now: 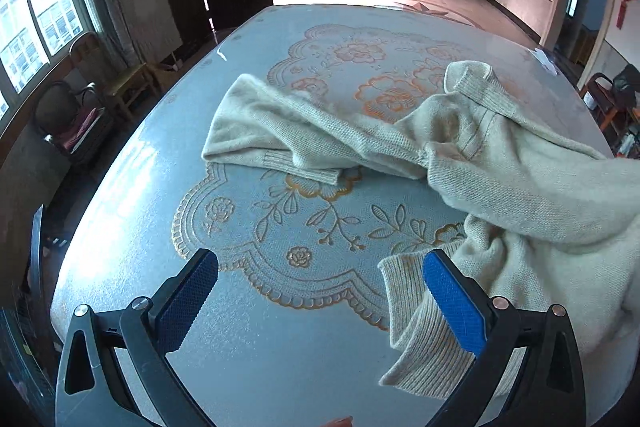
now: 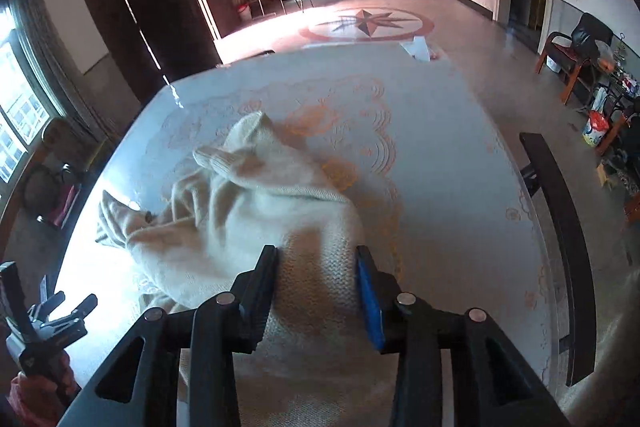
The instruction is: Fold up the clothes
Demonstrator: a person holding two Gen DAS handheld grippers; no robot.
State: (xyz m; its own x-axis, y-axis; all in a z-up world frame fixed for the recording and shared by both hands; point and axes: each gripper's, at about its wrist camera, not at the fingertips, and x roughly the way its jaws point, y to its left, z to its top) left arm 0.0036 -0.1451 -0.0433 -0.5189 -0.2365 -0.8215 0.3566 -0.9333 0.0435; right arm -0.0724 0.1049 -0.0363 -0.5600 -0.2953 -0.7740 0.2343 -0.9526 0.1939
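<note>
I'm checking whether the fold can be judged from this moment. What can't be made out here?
- Sweater: its right part is cut off by the left wrist view's edge.
- Sweater under the right gripper: blurred in the right wrist view; whether the pads press it is unclear.
- Table: its near edge is hidden by the gripper.

Both wrist cams look fwd and down over the bench (image 1: 120, 195), close in. Shared: cream sweater (image 1: 500, 163), far windows, doorway at right.
</note>
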